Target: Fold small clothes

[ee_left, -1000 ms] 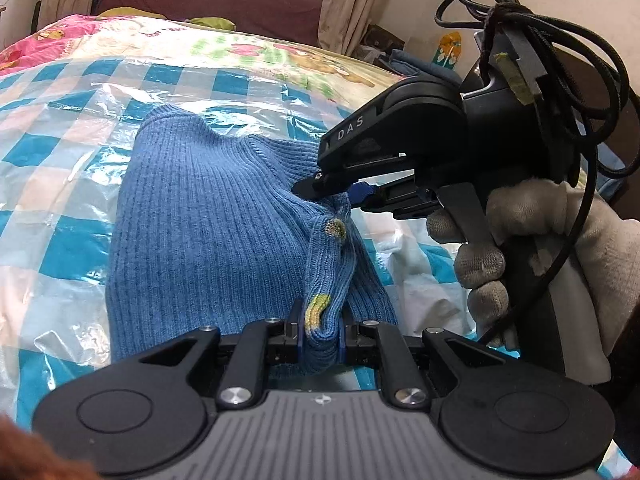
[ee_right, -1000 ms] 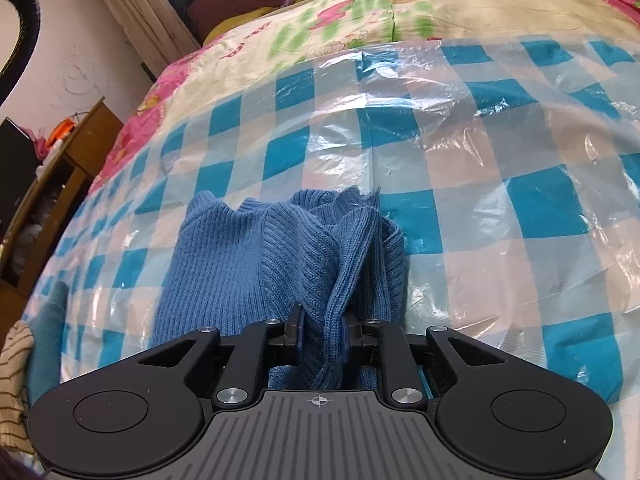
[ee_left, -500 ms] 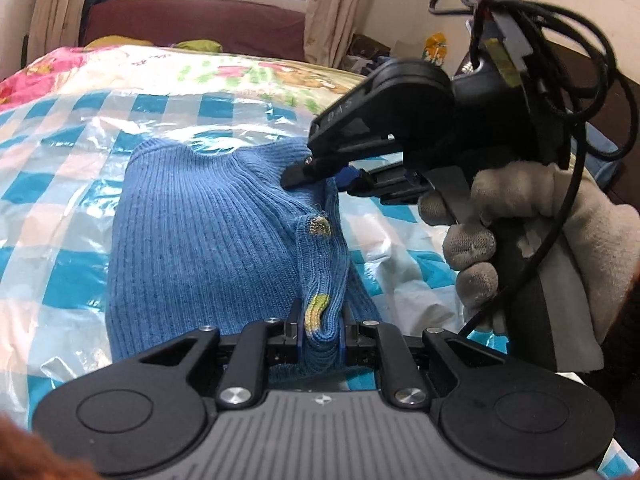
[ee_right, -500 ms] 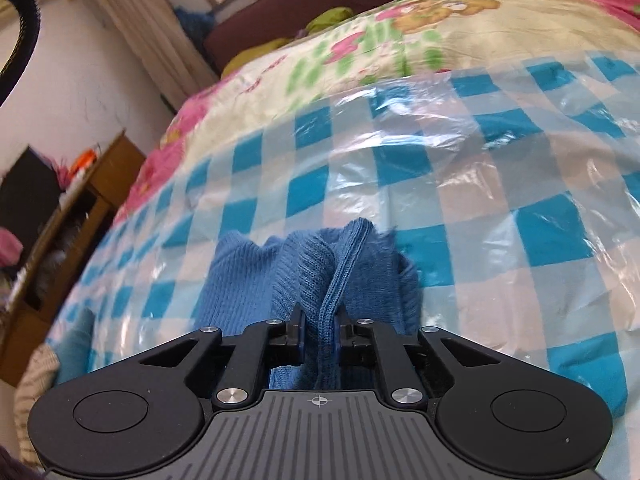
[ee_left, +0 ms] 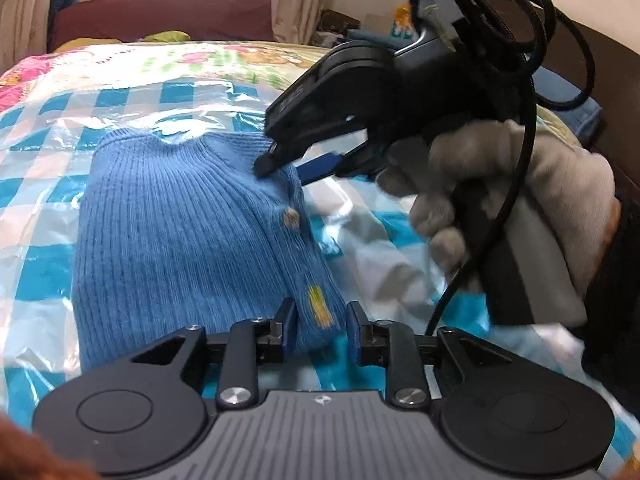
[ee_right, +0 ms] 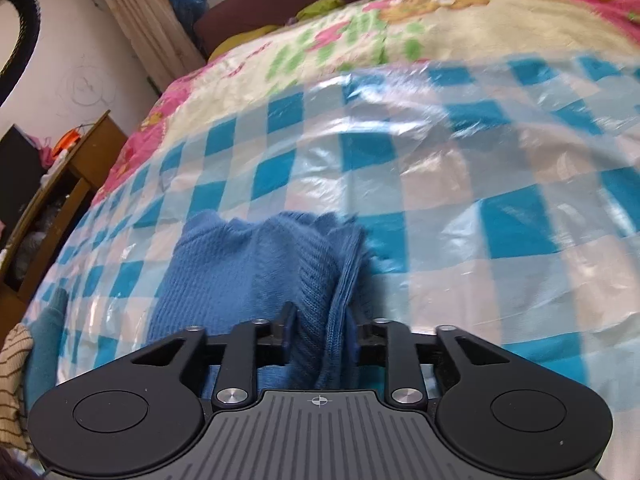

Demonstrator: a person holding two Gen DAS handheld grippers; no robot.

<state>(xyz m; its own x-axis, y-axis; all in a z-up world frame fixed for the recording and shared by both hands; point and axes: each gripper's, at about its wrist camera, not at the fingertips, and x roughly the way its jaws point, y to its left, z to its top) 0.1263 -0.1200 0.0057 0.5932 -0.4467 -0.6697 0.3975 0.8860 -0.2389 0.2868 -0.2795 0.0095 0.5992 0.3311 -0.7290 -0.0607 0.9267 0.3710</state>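
A small blue ribbed knit cardigan with buttons lies folded on the blue-and-white checked plastic sheet. My left gripper has its jaws parted around the near buttoned edge, fabric lying loosely between them. My right gripper is likewise parted with the cardigan's bunched edge between its jaws. In the left wrist view the right gripper, held by a gloved hand, sits at the cardigan's far right corner.
The sheet covers a bed with a floral quilt. A wooden shelf unit stands left of the bed. Striped and teal clothes lie at the sheet's left edge. Curtains and a window are behind.
Both grippers have opened and let go of the cardigan's edge, which has dropped flatter onto the sheet. Both views have tilted a little.
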